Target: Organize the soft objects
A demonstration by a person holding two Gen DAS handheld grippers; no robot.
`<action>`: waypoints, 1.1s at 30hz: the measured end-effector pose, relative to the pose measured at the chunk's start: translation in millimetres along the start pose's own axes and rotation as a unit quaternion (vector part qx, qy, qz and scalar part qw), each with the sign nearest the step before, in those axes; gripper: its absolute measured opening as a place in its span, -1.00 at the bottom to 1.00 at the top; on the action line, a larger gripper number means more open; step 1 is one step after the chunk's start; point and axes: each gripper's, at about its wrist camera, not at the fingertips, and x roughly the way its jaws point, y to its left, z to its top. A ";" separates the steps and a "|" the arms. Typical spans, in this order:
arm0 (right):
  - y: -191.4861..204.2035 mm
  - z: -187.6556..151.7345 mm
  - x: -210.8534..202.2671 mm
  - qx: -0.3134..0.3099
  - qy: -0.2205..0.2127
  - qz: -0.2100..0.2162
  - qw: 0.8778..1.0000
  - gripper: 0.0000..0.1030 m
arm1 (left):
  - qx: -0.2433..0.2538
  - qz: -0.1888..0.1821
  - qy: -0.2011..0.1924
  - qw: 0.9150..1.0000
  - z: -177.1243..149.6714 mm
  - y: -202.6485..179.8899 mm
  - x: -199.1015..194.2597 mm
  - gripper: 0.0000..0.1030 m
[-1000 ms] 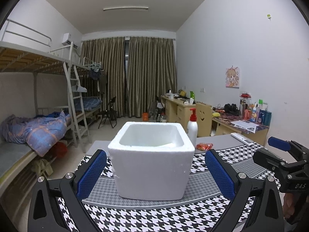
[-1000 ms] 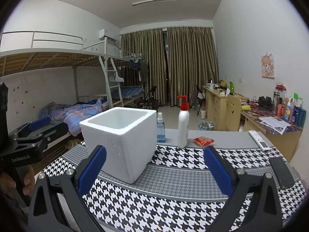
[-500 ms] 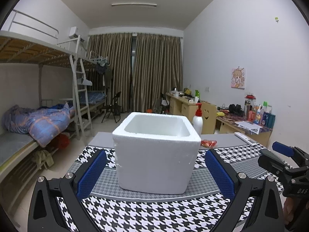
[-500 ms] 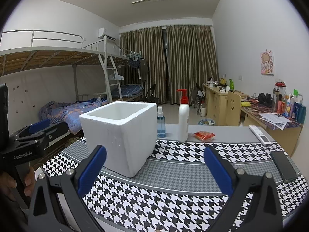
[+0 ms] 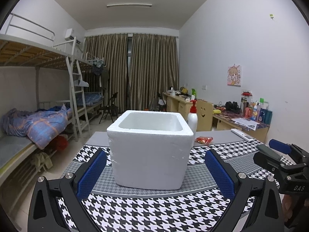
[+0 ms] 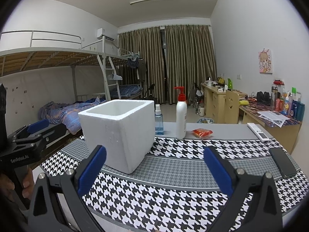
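Dorm room, bunk beds at frame left, table under a black-and-white houndstooth cloth (image 6: 173, 197). We hold both grippers low at the near edge: left gripper (image 5: 154, 172) and right gripper (image 6: 154, 170), jaws wide apart, nothing in either. White square styrofoam box (image 5: 150, 154) sits centre frame ahead of the left gripper. Only soft candidate we see: small red crinkly packet (image 6: 201, 132), upper right of centre, right of the white pump bottle (image 6: 181, 119). Right gripper looks nearer; packet's long axis runs left-right.
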 end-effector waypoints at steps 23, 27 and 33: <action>1.5 -3.6 -18.7 -0.003 -0.009 -0.003 1.000 0.98 | 0.006 -0.004 -0.010 1.000 -5.4 -8.6 -18.6 0.98; 2.7 -4.3 -20.3 -0.004 -0.010 -0.004 1.000 0.98 | 0.007 -0.004 -0.011 1.000 -5.7 -8.4 -20.8 0.98; 3.6 -4.6 -20.6 -0.007 -0.010 -0.002 1.000 0.98 | 0.008 -0.003 -0.007 1.000 -6.4 -9.6 -19.1 0.98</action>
